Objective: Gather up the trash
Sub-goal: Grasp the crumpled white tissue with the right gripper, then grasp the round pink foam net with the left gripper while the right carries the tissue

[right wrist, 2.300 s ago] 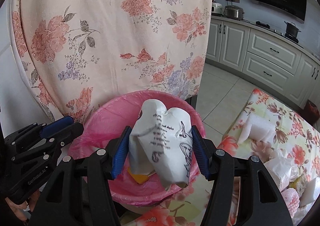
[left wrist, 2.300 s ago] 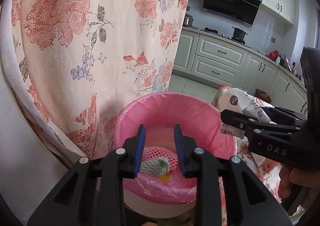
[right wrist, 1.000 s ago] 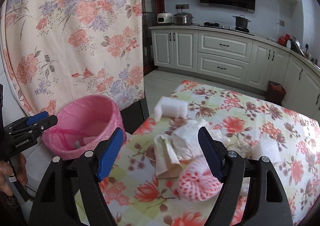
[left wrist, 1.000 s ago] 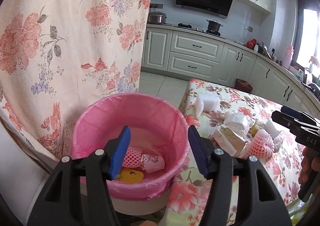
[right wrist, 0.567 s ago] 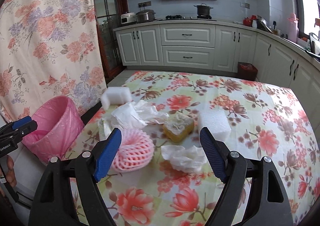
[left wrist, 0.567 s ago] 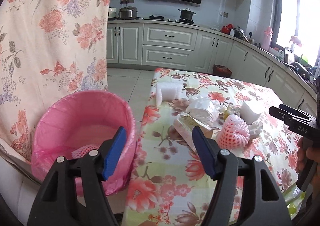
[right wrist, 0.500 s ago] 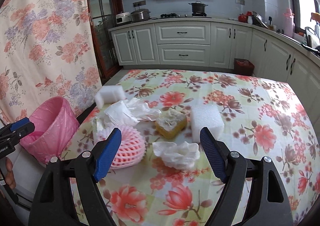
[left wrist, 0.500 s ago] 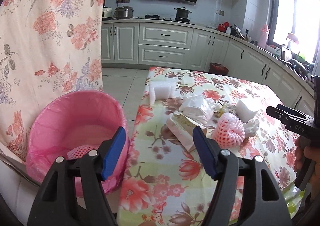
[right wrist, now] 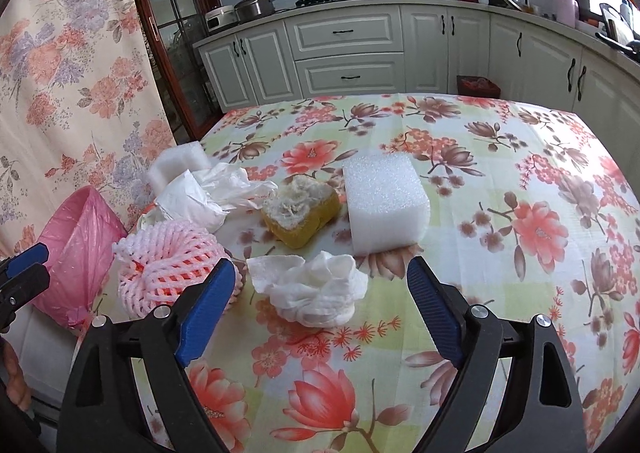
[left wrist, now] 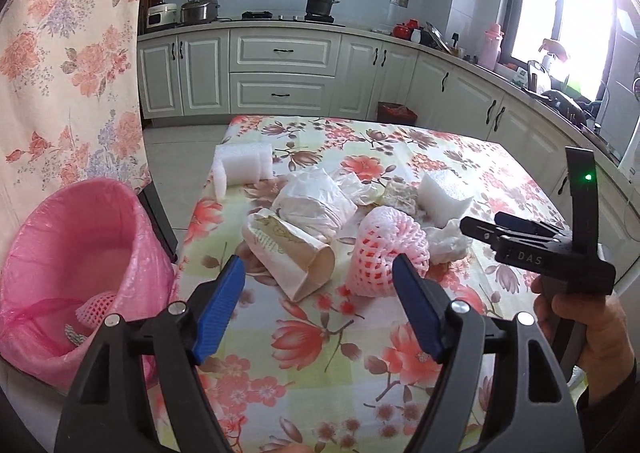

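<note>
Both tools have swung away from the pink-lined bin (left wrist: 76,281), where each had just dropped a piece, and now face the worktop (right wrist: 520,181) for the next pickups. The left tool (left wrist: 318,307), jaws just widened and empty, points at the crushed paper cup (left wrist: 290,253), with the pink foam net (left wrist: 386,249) just beside the cup. The right tool (right wrist: 320,305), jaws spread wide and empty, frames the crumpled tissue (right wrist: 316,287), nearest the net.
</note>
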`<state>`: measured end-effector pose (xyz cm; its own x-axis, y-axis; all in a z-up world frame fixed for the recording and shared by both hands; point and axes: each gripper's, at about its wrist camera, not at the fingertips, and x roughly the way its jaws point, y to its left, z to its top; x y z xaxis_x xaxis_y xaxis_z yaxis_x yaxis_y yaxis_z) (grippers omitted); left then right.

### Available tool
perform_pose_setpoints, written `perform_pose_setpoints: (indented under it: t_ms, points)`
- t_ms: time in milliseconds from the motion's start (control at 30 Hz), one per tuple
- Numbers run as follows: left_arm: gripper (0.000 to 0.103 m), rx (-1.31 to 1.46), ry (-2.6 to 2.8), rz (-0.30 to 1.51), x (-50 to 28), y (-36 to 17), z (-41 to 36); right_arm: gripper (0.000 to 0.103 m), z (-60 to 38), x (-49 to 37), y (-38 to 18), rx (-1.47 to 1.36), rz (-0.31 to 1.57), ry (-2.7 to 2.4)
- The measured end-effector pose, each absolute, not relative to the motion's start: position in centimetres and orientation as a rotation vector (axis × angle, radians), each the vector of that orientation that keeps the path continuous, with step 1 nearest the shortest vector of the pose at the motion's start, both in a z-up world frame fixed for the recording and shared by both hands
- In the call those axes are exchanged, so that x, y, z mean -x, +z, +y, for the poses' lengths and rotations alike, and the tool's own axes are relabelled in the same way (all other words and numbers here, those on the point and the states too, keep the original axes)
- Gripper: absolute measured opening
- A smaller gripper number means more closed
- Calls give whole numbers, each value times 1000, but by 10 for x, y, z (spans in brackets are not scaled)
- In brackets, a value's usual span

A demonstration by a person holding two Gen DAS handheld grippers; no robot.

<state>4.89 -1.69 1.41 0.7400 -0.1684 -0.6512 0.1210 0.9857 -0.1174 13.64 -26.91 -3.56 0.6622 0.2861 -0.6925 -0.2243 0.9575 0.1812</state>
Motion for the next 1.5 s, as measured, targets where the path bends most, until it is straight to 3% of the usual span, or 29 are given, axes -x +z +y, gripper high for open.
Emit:
perform_pose_setpoints:
  t_ms: [233,400,467,600,700,1333,1433,1500]
  points:
    - [73,71,-175,745,-61,7,-25,82,-263,-154,-62,-64,861,278]
    - [74,76,-196,763,-68,2,-31,74,-263,-161,-74,-63,899,284]
    - [74,79,-206,771,-72,-1,-34,67,-260,-162,-76,-47,905,292]
    - [74,93,-232,788,-80,-7,-39,44,-257,-162,-80,-36,928,310]
    - [74,100,-249,803,-85,-12,-44,38,-257,-160,-81,-34,923,327]
    - [81,87,-255,881,-118,-42,-74,35,-290,-140,-46,-76,830,299]
    - [80,95,-251,895,-122,-46,-75,35,-291,-137,-40,-67,814,297]
    - [69,93,-251,900,-123,-47,-75,35,-291,-135,-35,-56,803,292]
